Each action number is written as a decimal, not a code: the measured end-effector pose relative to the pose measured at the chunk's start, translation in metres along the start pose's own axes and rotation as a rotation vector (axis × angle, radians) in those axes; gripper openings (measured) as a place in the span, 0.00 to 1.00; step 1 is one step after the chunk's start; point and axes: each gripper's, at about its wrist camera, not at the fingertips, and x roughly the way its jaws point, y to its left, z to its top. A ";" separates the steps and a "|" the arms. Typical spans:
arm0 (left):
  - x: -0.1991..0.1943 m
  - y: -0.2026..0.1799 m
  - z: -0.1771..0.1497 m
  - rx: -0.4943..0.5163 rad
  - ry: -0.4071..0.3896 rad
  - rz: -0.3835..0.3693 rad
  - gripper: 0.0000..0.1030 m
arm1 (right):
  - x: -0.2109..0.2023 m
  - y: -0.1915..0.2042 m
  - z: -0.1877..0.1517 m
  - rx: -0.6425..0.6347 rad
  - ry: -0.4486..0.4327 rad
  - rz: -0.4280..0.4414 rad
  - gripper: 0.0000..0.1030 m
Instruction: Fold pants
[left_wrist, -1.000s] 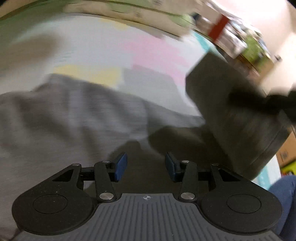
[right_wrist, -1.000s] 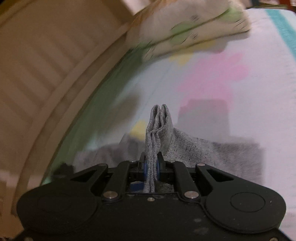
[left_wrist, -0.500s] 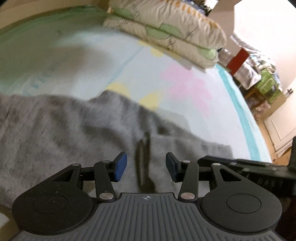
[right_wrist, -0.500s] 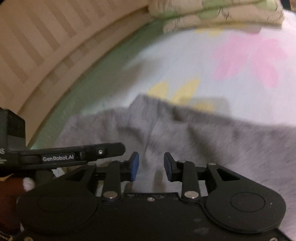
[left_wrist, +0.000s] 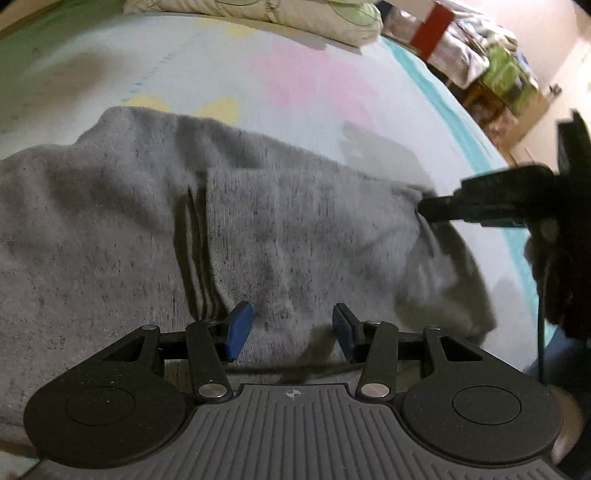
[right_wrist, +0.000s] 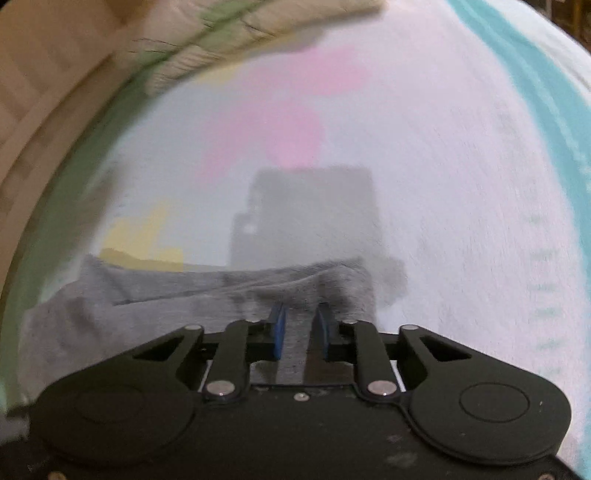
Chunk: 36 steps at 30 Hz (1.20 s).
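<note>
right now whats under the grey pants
The grey pants lie on a pale bedsheet printed with pink and yellow patches and a teal border. Sheet shows all around the cloth; whatever is directly beneath is covered. Pillows sit farther back.

Grey pants (left_wrist: 280, 221) run off the left edge; pillows (right_wrist: 229, 48) blurred

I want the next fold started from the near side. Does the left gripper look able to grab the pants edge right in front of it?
Probably yes. The left gripper stands open over the grey pants, fabric between its pads, nothing covering that spot. The right gripper works the far corner, clear of it.
</note>
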 end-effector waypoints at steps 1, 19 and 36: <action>0.000 0.000 -0.001 0.011 -0.004 0.003 0.45 | 0.006 -0.005 -0.001 0.021 0.014 -0.008 0.07; -0.019 0.017 -0.001 -0.093 -0.004 -0.032 0.46 | 0.001 -0.029 -0.021 0.057 -0.062 0.029 0.00; -0.143 0.134 -0.011 -0.385 -0.393 0.029 0.56 | -0.048 0.107 -0.061 -0.226 -0.066 0.085 0.22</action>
